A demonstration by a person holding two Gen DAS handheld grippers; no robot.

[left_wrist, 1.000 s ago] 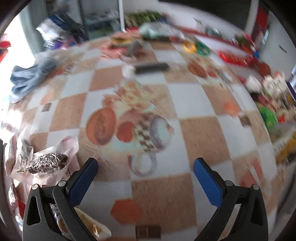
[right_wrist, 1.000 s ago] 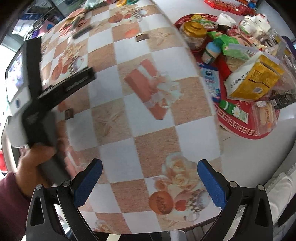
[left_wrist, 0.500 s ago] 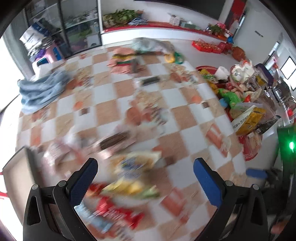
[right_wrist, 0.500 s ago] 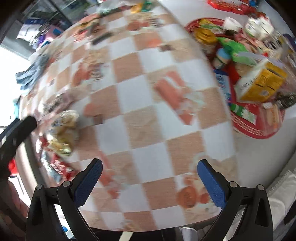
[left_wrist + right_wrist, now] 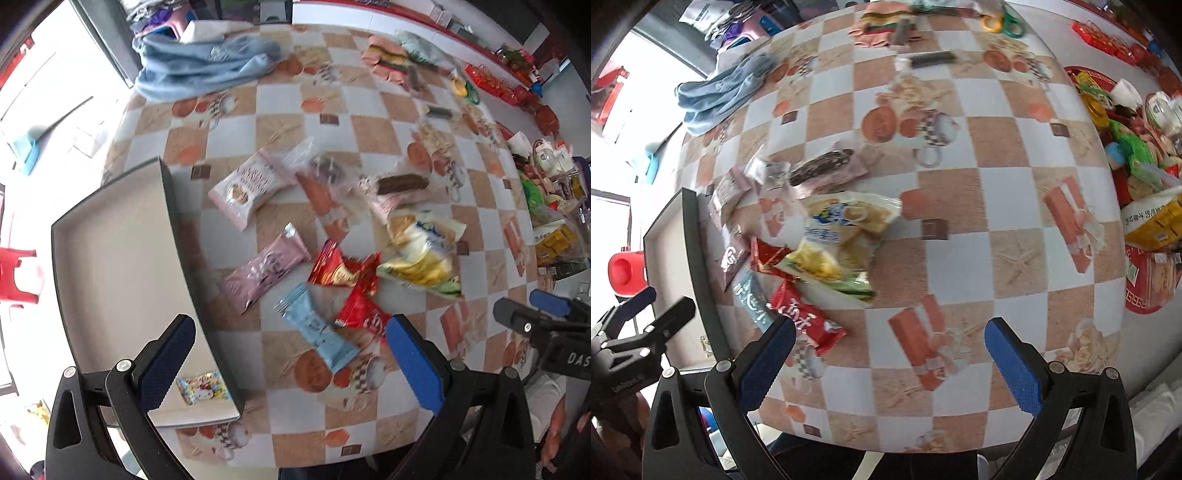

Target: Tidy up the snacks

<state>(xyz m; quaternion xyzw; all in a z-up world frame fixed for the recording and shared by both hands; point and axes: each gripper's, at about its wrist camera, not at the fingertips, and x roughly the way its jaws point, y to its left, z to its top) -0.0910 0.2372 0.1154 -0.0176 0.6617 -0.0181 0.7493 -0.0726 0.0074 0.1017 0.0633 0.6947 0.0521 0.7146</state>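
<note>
Several snack packets lie on the checkered tablecloth: a light blue packet, red packets, a pink packet, a white-pink packet, a yellow-white chip bag and a dark bar. A grey tray at the left holds one small colourful packet. My left gripper hangs open above the tray's edge and the light blue packet. My right gripper is open over bare cloth, right of the red packet and the chip bag. Neither holds anything.
A blue cloth lies at the far left corner. A red round tray crowded with jars and packets stands at the right edge. A dark remote-like bar and coloured rings sit at the far side.
Both cameras have pulled back and swung left, so the snack pile and the tray came into view. Both grippers stayed open.
</note>
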